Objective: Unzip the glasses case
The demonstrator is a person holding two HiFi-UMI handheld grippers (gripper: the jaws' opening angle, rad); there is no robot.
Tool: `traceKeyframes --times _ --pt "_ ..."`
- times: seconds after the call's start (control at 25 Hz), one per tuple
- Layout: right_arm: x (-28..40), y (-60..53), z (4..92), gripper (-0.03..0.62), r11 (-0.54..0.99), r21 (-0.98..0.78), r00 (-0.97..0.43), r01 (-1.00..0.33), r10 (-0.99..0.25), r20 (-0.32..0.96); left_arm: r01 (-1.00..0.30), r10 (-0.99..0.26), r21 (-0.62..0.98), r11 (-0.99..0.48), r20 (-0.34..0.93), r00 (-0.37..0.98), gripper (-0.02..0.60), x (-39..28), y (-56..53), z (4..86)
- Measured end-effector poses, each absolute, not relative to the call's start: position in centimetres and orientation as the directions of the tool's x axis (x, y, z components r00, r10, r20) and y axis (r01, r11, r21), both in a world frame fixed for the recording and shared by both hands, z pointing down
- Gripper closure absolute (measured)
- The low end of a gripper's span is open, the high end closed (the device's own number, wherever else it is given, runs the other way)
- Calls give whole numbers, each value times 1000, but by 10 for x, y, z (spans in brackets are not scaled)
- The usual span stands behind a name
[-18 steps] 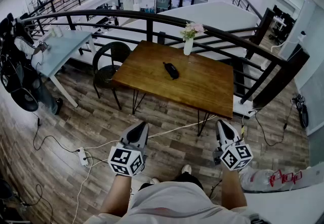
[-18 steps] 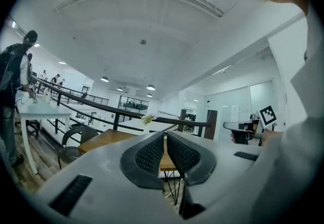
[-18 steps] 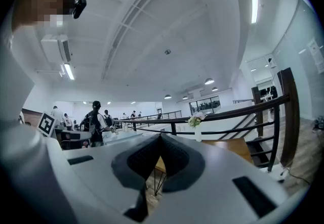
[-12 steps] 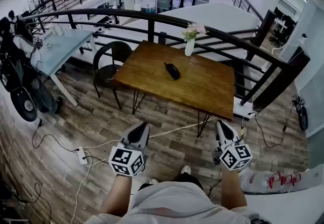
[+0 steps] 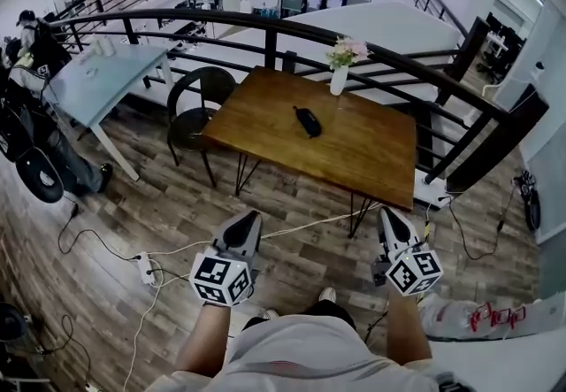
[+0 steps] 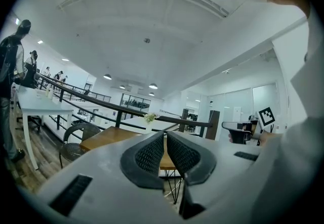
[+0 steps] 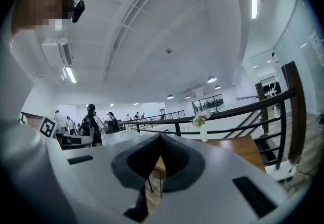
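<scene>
A dark glasses case [image 5: 308, 120] lies near the middle of a brown wooden table [image 5: 265, 129] ahead of me in the head view. My left gripper [image 5: 250, 220] and right gripper [image 5: 387, 216] are held level over the floor, well short of the table, both shut with nothing between their jaws. In the left gripper view the left gripper [image 6: 165, 135] points at the table [image 6: 104, 138]. The right gripper [image 7: 160, 138] also faces the table [image 7: 238, 146] in its own view. The case does not show in either gripper view.
A white vase with pink flowers [image 5: 340, 67] stands at the table's far edge by a black railing [image 5: 371, 54]. A black chair [image 5: 196, 103] sits at the table's left end. A light blue table [image 5: 97, 80] and people [image 5: 40, 49] are at the left. Cables and a power strip [image 5: 144, 271] lie on the floor.
The view has drifted slightly, so the table and case sit a little lower and to the right. Both grippers keep their places and stay shut.
</scene>
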State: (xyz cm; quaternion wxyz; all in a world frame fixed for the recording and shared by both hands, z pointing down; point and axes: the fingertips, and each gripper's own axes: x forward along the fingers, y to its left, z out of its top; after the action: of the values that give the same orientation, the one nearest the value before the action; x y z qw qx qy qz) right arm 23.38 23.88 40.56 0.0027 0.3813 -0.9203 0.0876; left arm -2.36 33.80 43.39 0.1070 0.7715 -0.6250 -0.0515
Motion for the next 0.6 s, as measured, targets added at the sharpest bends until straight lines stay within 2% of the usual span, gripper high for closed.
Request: traceKeyframes --times 0.32,0.6 --pt "228 223 417 543 700 -196 -724 -687 -684 92 -943 -969 265 -201 89 231 552 -29 317 451" --pt "209 155 427 543 721 -186 -743 -668 -662 101 -947 -968 259 -188 111 223 552 -41 254 454"
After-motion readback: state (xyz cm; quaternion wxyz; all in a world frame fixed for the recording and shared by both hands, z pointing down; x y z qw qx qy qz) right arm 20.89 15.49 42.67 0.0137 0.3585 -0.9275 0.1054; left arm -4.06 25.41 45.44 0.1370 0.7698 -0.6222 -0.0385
